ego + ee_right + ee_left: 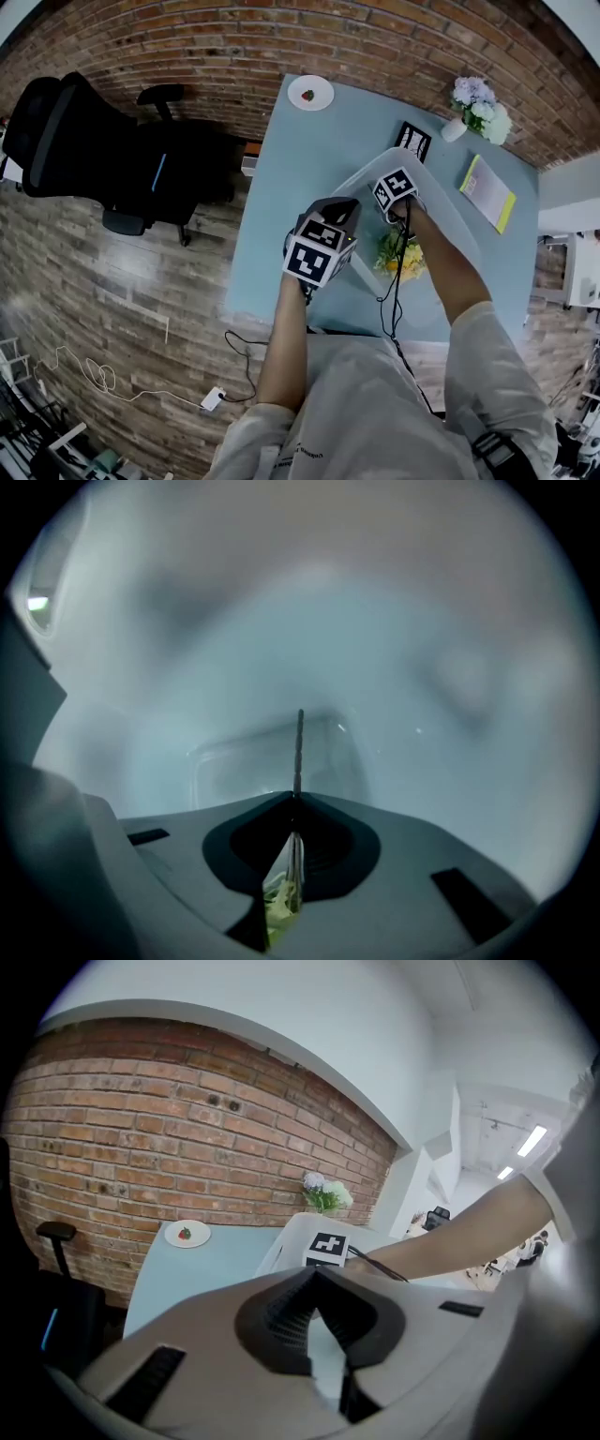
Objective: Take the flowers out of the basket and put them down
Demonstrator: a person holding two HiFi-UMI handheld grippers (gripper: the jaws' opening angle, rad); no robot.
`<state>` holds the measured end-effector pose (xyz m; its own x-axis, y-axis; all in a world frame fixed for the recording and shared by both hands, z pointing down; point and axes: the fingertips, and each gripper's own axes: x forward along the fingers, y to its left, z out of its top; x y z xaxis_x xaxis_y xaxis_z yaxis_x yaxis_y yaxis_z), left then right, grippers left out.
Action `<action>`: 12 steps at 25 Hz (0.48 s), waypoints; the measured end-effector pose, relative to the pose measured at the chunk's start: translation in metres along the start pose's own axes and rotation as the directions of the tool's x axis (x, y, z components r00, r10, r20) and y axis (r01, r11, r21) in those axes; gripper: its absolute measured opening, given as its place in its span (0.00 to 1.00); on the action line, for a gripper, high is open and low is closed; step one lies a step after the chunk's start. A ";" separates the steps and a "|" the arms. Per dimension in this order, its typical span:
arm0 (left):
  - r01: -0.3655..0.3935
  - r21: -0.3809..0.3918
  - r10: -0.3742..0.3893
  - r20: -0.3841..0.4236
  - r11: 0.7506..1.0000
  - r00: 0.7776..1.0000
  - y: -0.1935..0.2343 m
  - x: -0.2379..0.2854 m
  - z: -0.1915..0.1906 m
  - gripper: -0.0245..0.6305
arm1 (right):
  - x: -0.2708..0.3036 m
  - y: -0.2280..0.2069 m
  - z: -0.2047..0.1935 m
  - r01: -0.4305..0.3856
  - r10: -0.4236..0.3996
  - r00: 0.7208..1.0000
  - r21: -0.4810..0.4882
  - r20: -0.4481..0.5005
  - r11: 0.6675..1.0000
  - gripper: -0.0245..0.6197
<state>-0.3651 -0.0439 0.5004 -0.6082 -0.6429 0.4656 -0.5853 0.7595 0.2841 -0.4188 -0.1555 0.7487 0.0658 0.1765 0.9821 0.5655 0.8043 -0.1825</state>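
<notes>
A white translucent basket (457, 214) stands on the blue table (286, 197). My right gripper (398, 223) points steeply down inside it, next to a bunch of yellow-green flowers (401, 257). In the right gripper view the right gripper (296, 803) is shut on a thin dark stem (299, 752) that sticks out past the tips, with yellow-green flower parts (279, 902) behind the jaws and the basket floor below. My left gripper (343, 206) hovers beside the basket's near left side, holding nothing. Seen from its own camera, the left gripper (317, 1279) has its tips together.
A small plate with a strawberry (310, 93) sits at the table's far left corner. A vase of pale flowers (478, 107), a black frame (412, 141) and a yellow-green booklet (487, 193) lie along the far side. A black office chair (84, 141) stands left of the table.
</notes>
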 end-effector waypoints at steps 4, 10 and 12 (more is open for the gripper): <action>0.019 0.003 -0.019 -0.006 1.000 1.000 0.001 -0.001 -0.002 0.07 | -0.026 0.011 0.008 -0.034 0.033 0.996 0.010 0.087 0.999 0.11; 0.045 0.048 -0.043 -0.034 0.998 0.998 -0.001 -0.001 -0.004 0.07 | -0.085 0.034 0.012 -0.102 0.100 0.953 -0.008 0.285 0.995 0.11; 0.046 0.090 -0.041 -0.055 0.995 0.998 -0.004 0.001 -0.005 0.07 | -0.104 0.038 0.008 -0.113 0.103 0.932 0.008 0.348 0.994 0.11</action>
<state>-0.3611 -0.0471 0.5040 -0.5532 -0.6668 0.4994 -0.6585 0.7172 0.2282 -0.4111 -0.1390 0.6397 -0.1662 0.4445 0.8802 0.5479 0.7838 -0.2924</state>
